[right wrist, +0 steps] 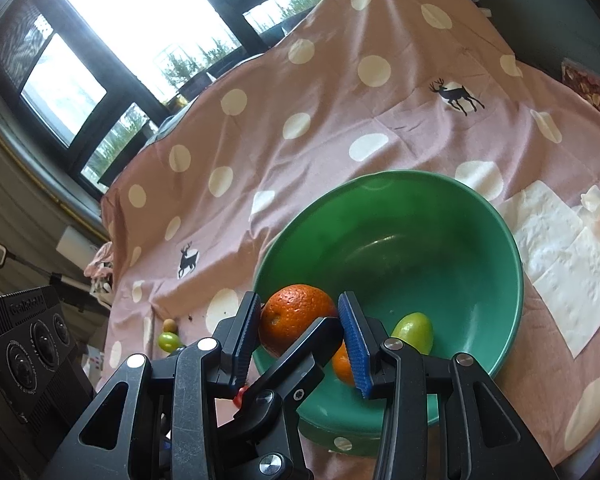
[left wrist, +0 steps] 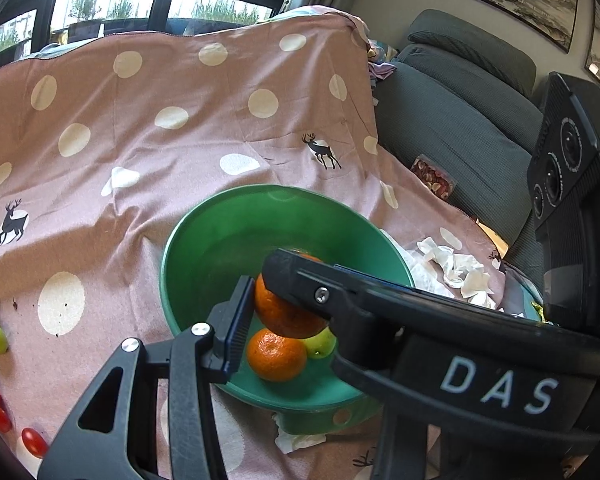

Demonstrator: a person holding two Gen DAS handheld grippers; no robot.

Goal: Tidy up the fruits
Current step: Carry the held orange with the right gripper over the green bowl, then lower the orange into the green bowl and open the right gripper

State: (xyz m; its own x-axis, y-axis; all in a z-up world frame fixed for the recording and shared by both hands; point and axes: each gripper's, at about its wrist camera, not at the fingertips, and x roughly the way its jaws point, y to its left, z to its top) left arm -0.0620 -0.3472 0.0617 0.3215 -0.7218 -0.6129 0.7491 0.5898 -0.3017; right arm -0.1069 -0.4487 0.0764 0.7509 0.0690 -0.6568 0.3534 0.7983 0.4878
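Left wrist view: the left gripper [left wrist: 256,284] clenches a large orange [left wrist: 286,314] over the green bowl [left wrist: 204,240]. Below it in the bowl lie a mandarin [left wrist: 276,355] and a green fruit [left wrist: 321,344]. Only here, red cherry tomatoes [left wrist: 34,442] lie on the dotted cloth [left wrist: 140,128].

Right wrist view: the right gripper [right wrist: 300,336] brackets the same orange [right wrist: 296,314] and a left finger [right wrist: 300,354]; its blue pads [right wrist: 354,346] seem clear, so whether it grips is unclear. Flat napkins [right wrist: 564,264] show beside the bowl [right wrist: 420,240].

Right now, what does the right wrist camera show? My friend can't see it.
A big orange is held between the right claw's blue pads at the near rim of a green bowl on a pink spotted cloth, with the left claw's finger crossing in front. Inside lie a green fruit and a small orange.
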